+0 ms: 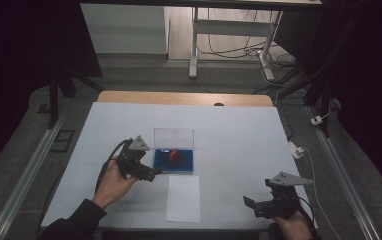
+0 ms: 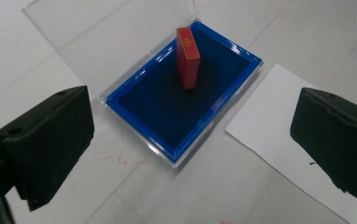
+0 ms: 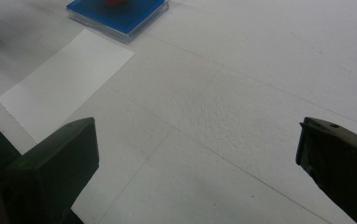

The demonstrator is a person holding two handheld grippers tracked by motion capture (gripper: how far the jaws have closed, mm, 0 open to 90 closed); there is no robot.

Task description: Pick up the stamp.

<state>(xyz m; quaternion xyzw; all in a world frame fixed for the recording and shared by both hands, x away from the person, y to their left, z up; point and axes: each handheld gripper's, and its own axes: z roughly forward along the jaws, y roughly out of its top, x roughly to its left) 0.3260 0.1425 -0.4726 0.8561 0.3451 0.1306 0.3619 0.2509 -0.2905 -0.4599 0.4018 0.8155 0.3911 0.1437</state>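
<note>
Standing upright on the dark ink pad of the blue tray point(image 2: 242, 84), centre frame, the red block stamp point(image 2: 188, 58) is being approached. Left gripper point(image 2: 190, 140) is spread wide; closing on the stamp's flat sides is needed next. Matte paper sheet point(image 1: 183, 198) is below; right gripper point(image 1: 254, 206) is spread, idle, lower right on the counter point(image 1: 239, 135).

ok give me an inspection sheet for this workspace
surface: white table top, faint red marks near the pad.
job's things: red rectangular stamp upright in blue ink pad case, clear lid open; white paper sheet beside it.
clutter: nothing seen.
grippers: left gripper open, aimed at the stamp; right gripper open, over bare table.
cables: black cable trails from left gripper; more on the floor.
surroundings: dark curtains, white desk frame behind.
</note>
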